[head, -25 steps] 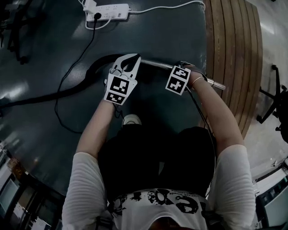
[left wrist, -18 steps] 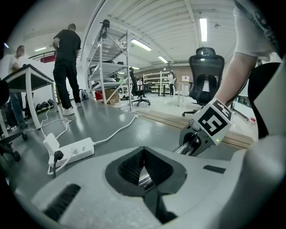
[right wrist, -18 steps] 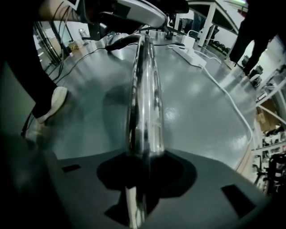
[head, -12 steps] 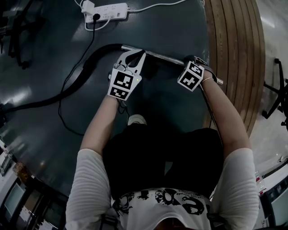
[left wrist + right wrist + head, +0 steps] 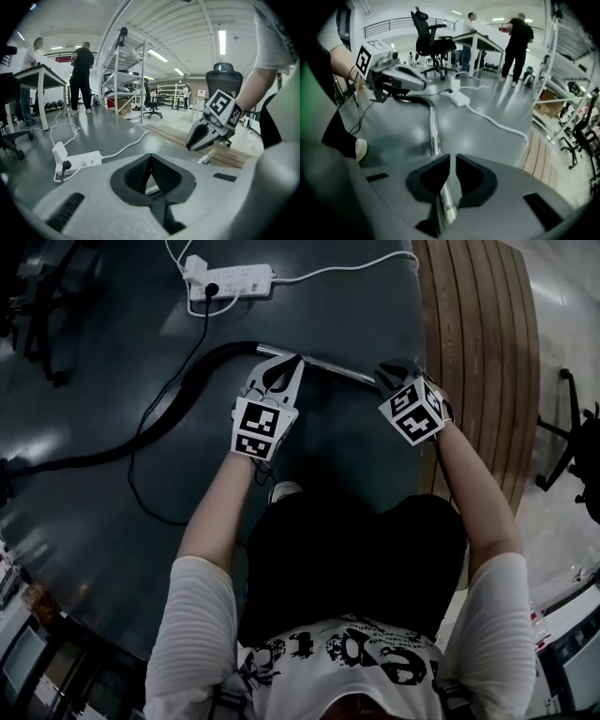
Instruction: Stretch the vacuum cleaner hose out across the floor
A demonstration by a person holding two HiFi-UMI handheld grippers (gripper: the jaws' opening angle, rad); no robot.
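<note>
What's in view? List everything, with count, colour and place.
tube: 1, silver, floor, between both grippers
hose: 1, black, floor, runs left from tube
power strip: 1, white, floor ahead
cable: 1, white, from power strip rightward
cord: 1, black, plugged into power strip
boards: several, tan, floor at right
chairs: several, black, around room
desk: 1, white, far; two people beside it
left gripper: grey, shut on tube near hose
right gripper: grey, jaws closing on tube

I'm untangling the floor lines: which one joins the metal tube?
The thick black hose meets the metal tube; the thin black cable runs to the white power strip instead.
</note>
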